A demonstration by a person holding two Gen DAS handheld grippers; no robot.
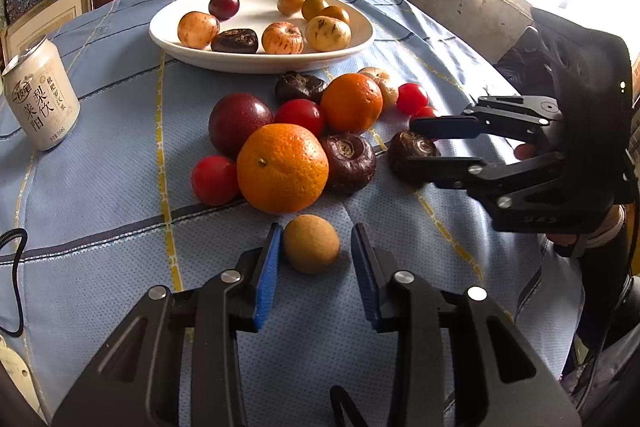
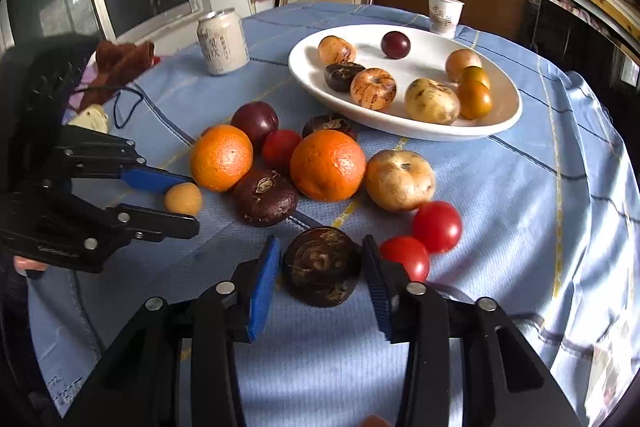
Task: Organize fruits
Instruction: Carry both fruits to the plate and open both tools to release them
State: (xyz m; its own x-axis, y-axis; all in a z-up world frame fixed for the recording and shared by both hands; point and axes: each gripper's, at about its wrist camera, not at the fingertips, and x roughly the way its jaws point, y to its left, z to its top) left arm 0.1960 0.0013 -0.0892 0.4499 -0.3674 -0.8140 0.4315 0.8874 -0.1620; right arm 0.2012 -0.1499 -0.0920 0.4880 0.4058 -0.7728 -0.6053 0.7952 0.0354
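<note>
Counting eight fruits on the white plate (image 2: 504,123), we still face about a dozen loose. Our left gripper (image 1: 314,247) narrowly brackets the small tan fruit (image 1: 311,243), one pad touching; our right gripper (image 2: 320,267) stands narrow around the dark water chestnut (image 2: 322,267).

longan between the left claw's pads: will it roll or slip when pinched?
Probably rolls easily: the longan is small and near-round, resting loose on the cloth. Its matte, rough-looking skin should grip the left claw pads fairly well. Likely light and thin-shelled, so pinch gently.

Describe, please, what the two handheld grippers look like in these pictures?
Both match: the left gripper and right gripper are black linkage frames with triangular cut-outs and round silver pivot pins. Each carries two flat fingers faced with ribbed blue pads. A black housing sits behind the right one.
</note>
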